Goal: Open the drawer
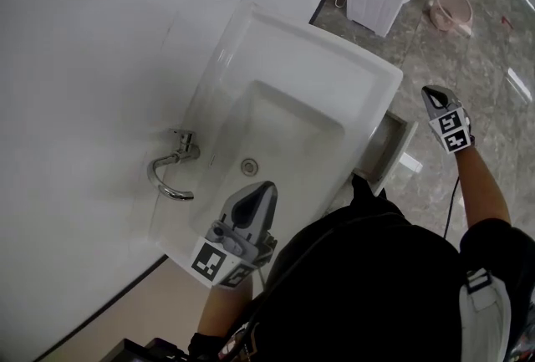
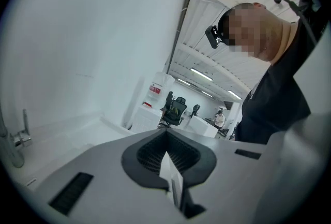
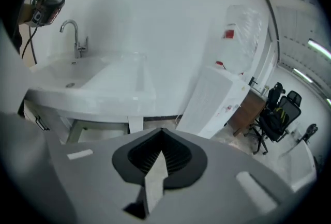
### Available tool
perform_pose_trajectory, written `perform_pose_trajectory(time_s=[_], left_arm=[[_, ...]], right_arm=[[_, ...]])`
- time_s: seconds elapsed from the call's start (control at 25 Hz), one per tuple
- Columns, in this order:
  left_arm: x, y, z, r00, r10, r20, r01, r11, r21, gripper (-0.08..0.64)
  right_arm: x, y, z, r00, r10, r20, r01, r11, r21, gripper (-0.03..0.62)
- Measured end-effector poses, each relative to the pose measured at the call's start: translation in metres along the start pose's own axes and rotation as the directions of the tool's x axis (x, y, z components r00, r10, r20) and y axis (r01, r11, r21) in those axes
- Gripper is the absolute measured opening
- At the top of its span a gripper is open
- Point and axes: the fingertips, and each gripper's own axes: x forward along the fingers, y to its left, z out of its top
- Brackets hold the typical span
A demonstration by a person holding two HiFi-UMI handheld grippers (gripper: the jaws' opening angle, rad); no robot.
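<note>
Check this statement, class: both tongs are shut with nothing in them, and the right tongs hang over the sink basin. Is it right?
Not quite. The head view shows the right tongs over the stone floor, beside the sink, not over its basin. The left tongs are the ones at the basin. Both are shut with nothing in them, as stated.

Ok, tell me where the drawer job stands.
Done: the drawer under the sink stands pulled out, with its inside showing. In hand: nothing. The right tool is shut and empty, held apart from the drawer, and the left tool is shut and empty over the sink. Left: probably nothing, unless the drawer should come out further.
</note>
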Motion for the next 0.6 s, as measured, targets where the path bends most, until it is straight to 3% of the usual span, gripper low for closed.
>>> perform_pose_trajectory(time_s=[0.36, 0.6], left_arm=[[-0.111, 0.010, 0.022, 0.978, 0.148, 0.146, -0.150, 0.989, -0.002, -0.008], [-0.203, 0.013, 0.031, 0.924, 0.285, 0.257, -0.286, 0.958, -0.031, -0.008]], right_arm=[[-0.027, 0.097, 0.164, 0.969, 0.144, 0.202, -0.126, 0.987, -0.102, 0.000], [-0.056, 0.188, 0.274, 0.897, 0.317, 0.310, -0.266, 0.944, -0.197, 0.000]])
